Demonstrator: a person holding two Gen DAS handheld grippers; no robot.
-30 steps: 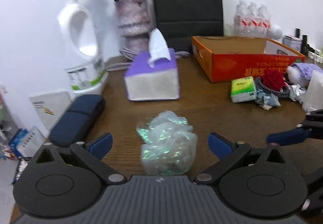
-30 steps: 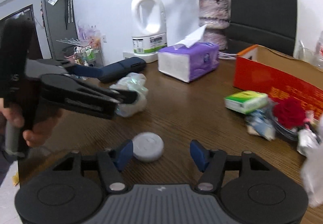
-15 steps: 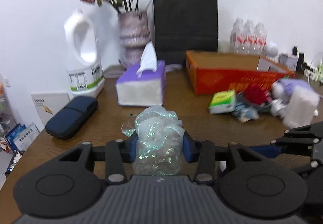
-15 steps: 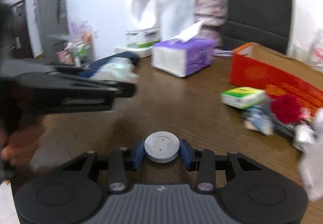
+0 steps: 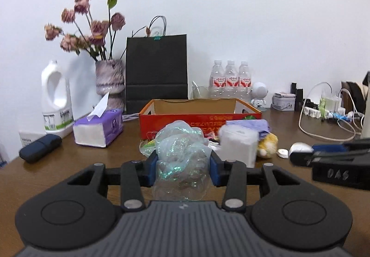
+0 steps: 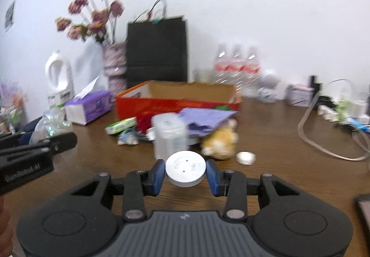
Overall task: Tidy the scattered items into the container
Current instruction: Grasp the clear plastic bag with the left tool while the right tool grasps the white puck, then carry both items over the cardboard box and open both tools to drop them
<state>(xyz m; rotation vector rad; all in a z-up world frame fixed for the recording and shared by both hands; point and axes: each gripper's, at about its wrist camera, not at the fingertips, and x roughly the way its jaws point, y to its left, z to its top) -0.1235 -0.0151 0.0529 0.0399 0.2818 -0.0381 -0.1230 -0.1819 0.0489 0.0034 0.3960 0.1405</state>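
White wall stands behind a brown wooden bench (image 5: 289, 141) that has lots of things on it. At the back edge sit a vase of pink flowers (image 5: 110, 85), a black paper bag (image 5: 156, 71) and some water bottles (image 5: 230, 81). An orange box (image 5: 198, 115) sits near the middle of the bench, toward the back, and this looks like the container for the tidy-up. From these views the inside of the box looks bare, but its floor is hidden, so I cannot be sure. The left gripper (image 5: 183, 165) has its fingers clamped on a shiny crinkly bundle (image 5: 180, 162) and holds it up off the bench, in front of the box. The right gripper (image 6: 185, 172) has its fingers clamped on a round white disc (image 6: 185, 171), also lifted up and pointed at the box. So two things are picked up, but not yet put in. A pile waits just in front of the box: a clear plastic tub (image 6: 170, 139), a purple cloth (image 6: 205, 120), a yellow soft toy (image 6: 219, 141), a green packet (image 6: 121, 125) and something red (image 6: 144, 121). A small white thing (image 6: 246, 157) lies just beside the toy. I think the job has only just begun, and most of it is left to do.
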